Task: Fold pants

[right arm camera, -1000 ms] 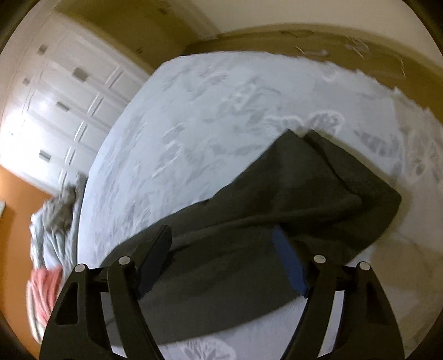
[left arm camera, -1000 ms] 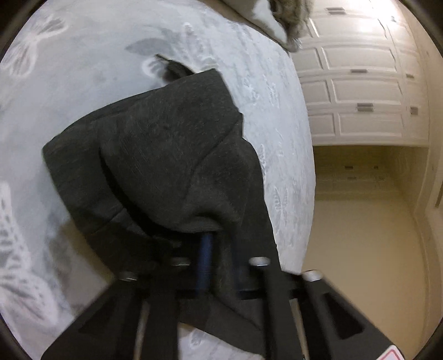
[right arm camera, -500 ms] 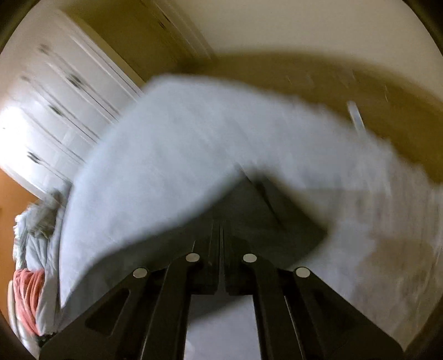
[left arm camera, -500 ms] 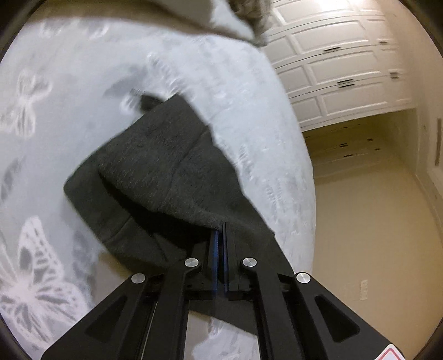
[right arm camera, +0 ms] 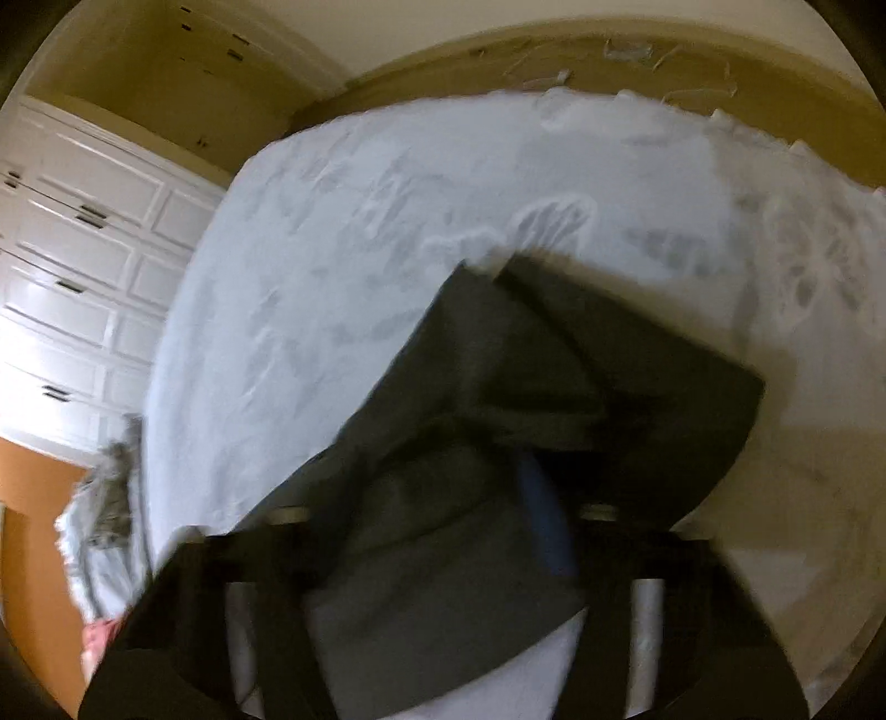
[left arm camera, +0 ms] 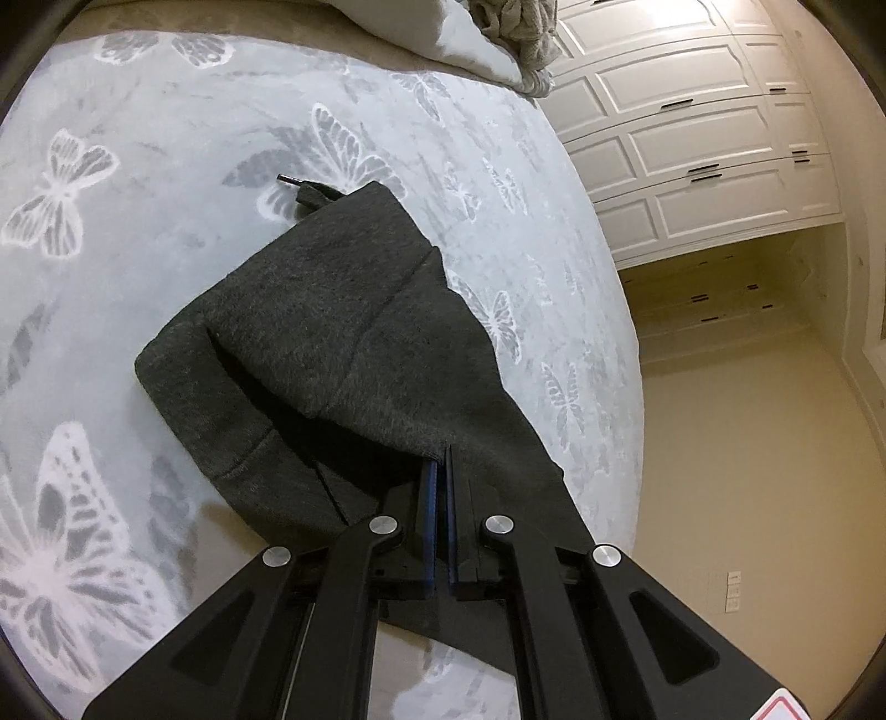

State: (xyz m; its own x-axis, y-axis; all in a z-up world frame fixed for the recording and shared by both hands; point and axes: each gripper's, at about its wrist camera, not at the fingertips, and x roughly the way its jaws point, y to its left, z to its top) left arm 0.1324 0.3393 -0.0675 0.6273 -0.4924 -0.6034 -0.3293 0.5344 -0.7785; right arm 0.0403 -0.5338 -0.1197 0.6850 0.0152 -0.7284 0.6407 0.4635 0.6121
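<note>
Dark grey pants (left arm camera: 343, 332) lie partly folded on a pale bedspread (left arm camera: 166, 138) printed with butterflies. My left gripper (left arm camera: 440, 465) is shut on their near edge and holds that layer a little above the cloth below. A drawstring tip (left arm camera: 288, 179) pokes out at the far end. In the blurred right wrist view the pants (right arm camera: 581, 376) bunch over my right gripper (right arm camera: 443, 487). Its jaws are opening with cloth between them. One blue pad (right arm camera: 545, 520) shows; the other finger is hidden under the fabric.
White panelled wardrobes (left arm camera: 692, 138) stand beyond the bed's right edge, with beige floor (left arm camera: 747, 498) below. A white pillow and a grey knit throw (left arm camera: 515, 27) lie at the bed's far end. Crumpled grey and pink bedding (right arm camera: 105, 498) sits at the left in the right wrist view.
The left gripper stays shut on the pants and has lifted slightly. The right gripper closed from wide open, then parted again, and the dark cloth now covers its fingers.
</note>
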